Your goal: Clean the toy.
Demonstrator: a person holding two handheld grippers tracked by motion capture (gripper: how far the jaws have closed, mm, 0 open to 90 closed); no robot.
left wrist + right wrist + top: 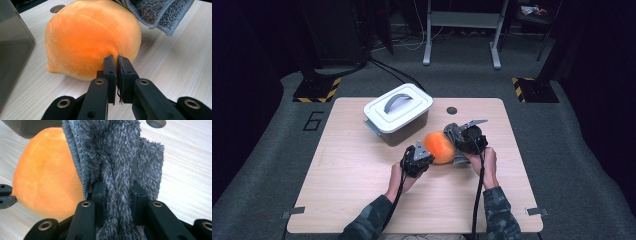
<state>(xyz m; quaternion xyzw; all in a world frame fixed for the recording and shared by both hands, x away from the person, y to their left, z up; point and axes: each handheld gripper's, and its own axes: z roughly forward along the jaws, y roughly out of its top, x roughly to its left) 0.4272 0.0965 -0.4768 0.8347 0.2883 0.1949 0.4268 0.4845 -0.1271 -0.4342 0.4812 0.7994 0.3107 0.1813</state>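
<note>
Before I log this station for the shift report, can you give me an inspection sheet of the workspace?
Surface: light wooden table, round hole near its far edge.
Job's things: orange plush ball on the table; grey fluffy cloth against its side.
Clutter: white-lidded grey box, lid on, handle on top.
Grippers: left gripper pinching the ball's fabric; right gripper clamped on the cloth.
Cables: one black cable trailing from each gripper; more on the floor beyond.
Surroundings: grey carpet, hazard-striped bases, white metal frame.
</note>
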